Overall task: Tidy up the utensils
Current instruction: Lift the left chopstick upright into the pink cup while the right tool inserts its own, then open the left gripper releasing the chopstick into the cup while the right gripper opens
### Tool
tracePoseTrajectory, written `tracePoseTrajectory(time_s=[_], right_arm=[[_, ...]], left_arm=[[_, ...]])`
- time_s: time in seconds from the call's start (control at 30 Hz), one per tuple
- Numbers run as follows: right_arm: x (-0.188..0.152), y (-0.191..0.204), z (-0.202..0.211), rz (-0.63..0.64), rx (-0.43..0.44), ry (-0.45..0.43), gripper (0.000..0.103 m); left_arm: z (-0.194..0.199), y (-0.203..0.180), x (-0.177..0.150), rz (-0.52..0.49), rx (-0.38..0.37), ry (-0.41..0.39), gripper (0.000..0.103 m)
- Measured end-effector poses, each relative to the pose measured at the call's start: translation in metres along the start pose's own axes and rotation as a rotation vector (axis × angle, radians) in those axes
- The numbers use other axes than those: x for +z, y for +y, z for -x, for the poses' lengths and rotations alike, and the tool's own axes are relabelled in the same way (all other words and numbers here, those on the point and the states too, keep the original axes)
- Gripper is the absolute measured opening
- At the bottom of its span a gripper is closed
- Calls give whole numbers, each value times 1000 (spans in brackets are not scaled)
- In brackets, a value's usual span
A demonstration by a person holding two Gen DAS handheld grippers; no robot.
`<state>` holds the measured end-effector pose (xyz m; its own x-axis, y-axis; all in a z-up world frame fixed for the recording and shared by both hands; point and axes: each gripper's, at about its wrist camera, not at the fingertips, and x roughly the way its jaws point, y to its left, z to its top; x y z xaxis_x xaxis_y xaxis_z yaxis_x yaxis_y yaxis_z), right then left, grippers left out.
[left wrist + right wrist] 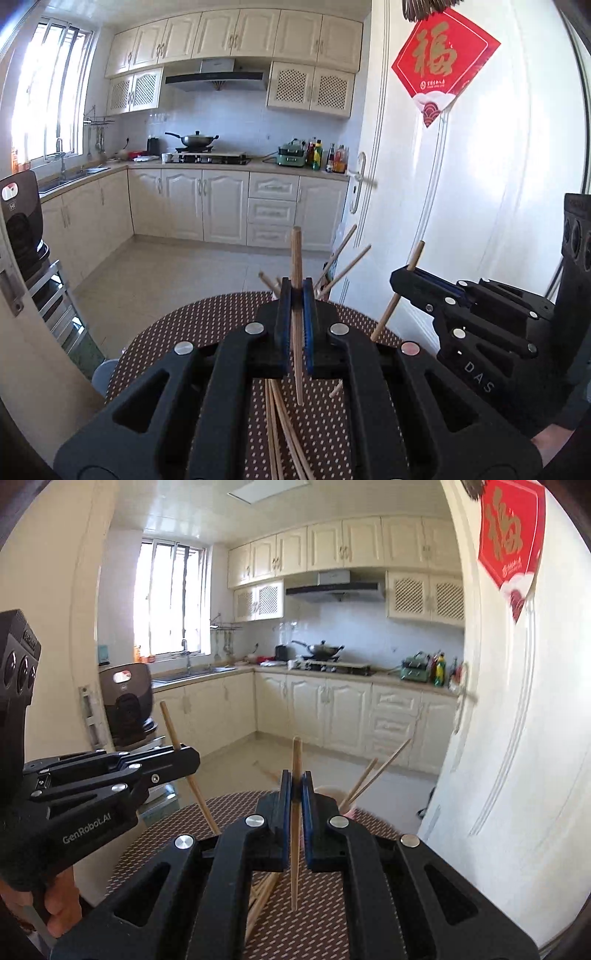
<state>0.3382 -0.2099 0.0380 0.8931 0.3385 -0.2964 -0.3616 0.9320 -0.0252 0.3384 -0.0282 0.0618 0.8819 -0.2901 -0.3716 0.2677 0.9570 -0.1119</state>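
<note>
Left gripper [295,295]: black, blue-padded, clamped on one upright light wooden chopstick [296,314] above the tabletop.
Right gripper [294,786]: same build, clamped on a second upright wooden chopstick [295,823].
Loose chopsticks [275,435]: bundle lying on the round brown dotted tabletop [207,325] below both grippers.
Holder chopsticks [341,264]: several leaning at the tabletop's far edge.
</note>
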Motion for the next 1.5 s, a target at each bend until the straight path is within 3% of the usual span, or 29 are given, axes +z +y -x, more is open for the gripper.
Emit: tracePoseTrajectory(time_s=[0.2, 0.37, 0.63, 0.87, 1.03, 1.5], right_arm=[[12, -27, -9, -18, -54, -61, 4], [16, -49, -20, -52, -126, -131, 4], [20, -69, -46, -107, -132, -191, 4], [23, -76, -58, -152, -123, -240, 4], [25, -81, -64, -183, -109, -262, 4], [18, -81, -89, -188, -85, -178, 4]], left_arm=[[-28, -9, 21, -12, -26, -66, 6], [-53, -17, 38, -32, 17, -112, 6], [-90, -24, 60, -36, 79, -181, 6], [-120, -27, 57, -26, 97, -216, 6], [-138, -26, 47, -32, 93, -203, 6], [-152, -20, 23, -64, 112, -121, 7]])
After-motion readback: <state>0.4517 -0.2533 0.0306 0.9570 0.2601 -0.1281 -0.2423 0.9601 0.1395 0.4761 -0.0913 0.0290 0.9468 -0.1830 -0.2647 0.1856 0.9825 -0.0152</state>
